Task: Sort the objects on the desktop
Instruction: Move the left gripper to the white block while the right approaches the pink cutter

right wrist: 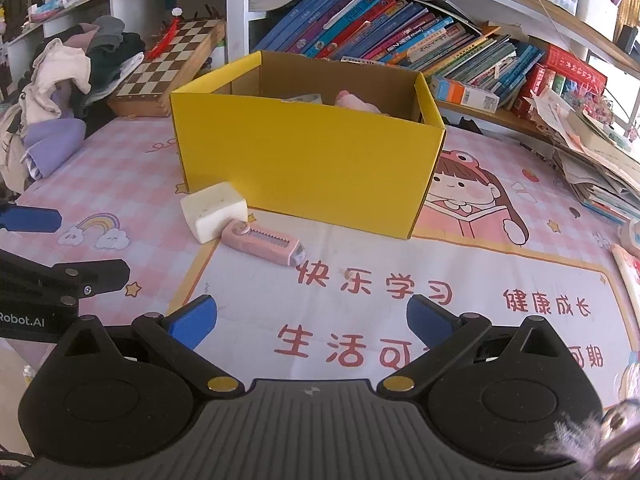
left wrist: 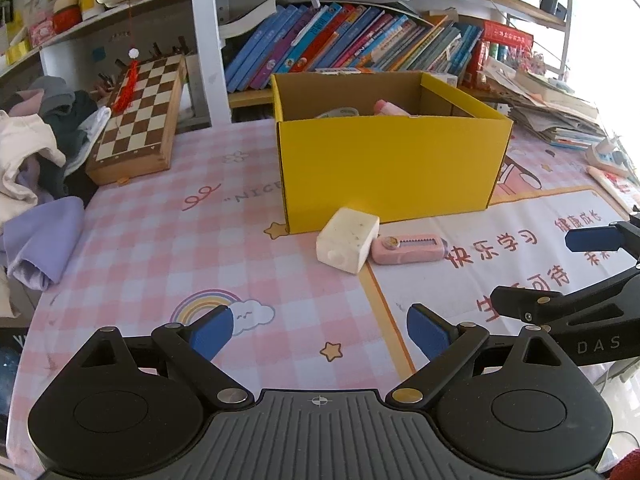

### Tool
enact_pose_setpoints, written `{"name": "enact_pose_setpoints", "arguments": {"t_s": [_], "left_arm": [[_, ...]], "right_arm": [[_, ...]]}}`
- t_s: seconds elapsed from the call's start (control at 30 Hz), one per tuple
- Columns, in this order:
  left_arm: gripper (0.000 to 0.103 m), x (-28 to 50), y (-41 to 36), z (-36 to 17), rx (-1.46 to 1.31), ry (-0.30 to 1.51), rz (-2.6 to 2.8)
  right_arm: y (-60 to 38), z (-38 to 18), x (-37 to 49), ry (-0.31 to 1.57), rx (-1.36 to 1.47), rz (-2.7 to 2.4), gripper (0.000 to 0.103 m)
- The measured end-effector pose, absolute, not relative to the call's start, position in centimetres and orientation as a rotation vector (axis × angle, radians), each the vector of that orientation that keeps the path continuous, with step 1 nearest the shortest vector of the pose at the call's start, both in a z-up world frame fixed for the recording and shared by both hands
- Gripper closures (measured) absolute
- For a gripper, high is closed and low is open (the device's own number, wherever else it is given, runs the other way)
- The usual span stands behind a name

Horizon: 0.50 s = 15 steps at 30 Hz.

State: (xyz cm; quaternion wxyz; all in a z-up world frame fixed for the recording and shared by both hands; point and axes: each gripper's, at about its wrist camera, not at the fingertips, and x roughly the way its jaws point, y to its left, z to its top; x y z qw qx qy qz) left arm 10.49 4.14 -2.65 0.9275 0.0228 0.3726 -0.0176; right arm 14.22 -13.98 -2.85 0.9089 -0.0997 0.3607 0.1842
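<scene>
Grippers (left wrist: 320, 332) (right wrist: 312, 322) agape; eraser (left wrist: 347, 245) touching box (left wrist: 384, 168).

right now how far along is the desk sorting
Partly done. The yellow box already holds a pink item and a pale one beside it. Nothing is in hand: the left tongs and right tongs are both open and empty, hovering over the mat. Left to do: the white block and the pink utility knife lie on the mat in front of the box.

box contents (left wrist: 390, 107) mostly hidden; clothes (left wrist: 24, 152) cropped
</scene>
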Motion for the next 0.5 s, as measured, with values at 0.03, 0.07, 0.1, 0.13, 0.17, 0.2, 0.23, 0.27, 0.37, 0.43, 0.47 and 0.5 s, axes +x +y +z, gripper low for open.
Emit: {"name": "enact_pose_setpoints", "arguments": {"t_s": [0.03,0.07,0.1,0.13,0.17,0.2,0.23,0.27,0.37,0.43,0.47,0.5], "left_arm": [[0.007,10.6,4.1,-2.7,0.047,0.764,-0.036],[0.007,10.7,4.1,-2.7,0.047,0.765,-0.035],[0.007,10.8,4.1,-2.7,0.046,0.766,-0.035],[0.007,10.9,4.1,-2.7,0.045,0.768,-0.035],[0.007,11.0,4.1,-2.8,0.043,0.769,-0.034],[0.007,11.1,4.1,-2.8,0.043,0.77,-0.035],[0.007,11.3,4.0,-2.9,0.043,0.772,-0.035],[0.007,11.4,4.0,-2.9,0.044,0.774,-0.036],[0.007,11.6,3.9,-3.0,0.046,0.775,-0.039],[0.009,11.8,3.8,-3.0,0.048,0.768,-0.041],[0.009,11.9,3.8,-2.9,0.049,0.764,-0.04],[0.01,12.0,3.7,-2.9,0.049,0.762,-0.041]], "right_arm": [[-14.0,-2.8,14.4,0.745,-0.206,0.38,0.001],[-14.0,-2.9,14.5,0.746,-0.207,0.381,0.001],[-14.0,-2.9,14.6,0.747,-0.208,0.381,0.001],[-14.0,-2.9,14.8,0.748,-0.209,0.381,0.001],[-14.0,-2.9,14.9,0.748,-0.21,0.381,0.001],[-14.0,-2.9,15.0,0.749,-0.211,0.381,0.001],[-14.1,-2.9,15.1,0.75,-0.212,0.382,0.001],[-14.1,-2.9,15.3,0.751,-0.212,0.382,0.001],[-14.0,-2.9,15.6,0.755,-0.216,0.388,0.002],[-14.0,-2.9,15.9,0.756,-0.217,0.395,0.003],[-13.9,-2.9,16.0,0.756,-0.218,0.399,0.003],[-13.9,-2.9,16.2,0.757,-0.219,0.403,0.005]]}}
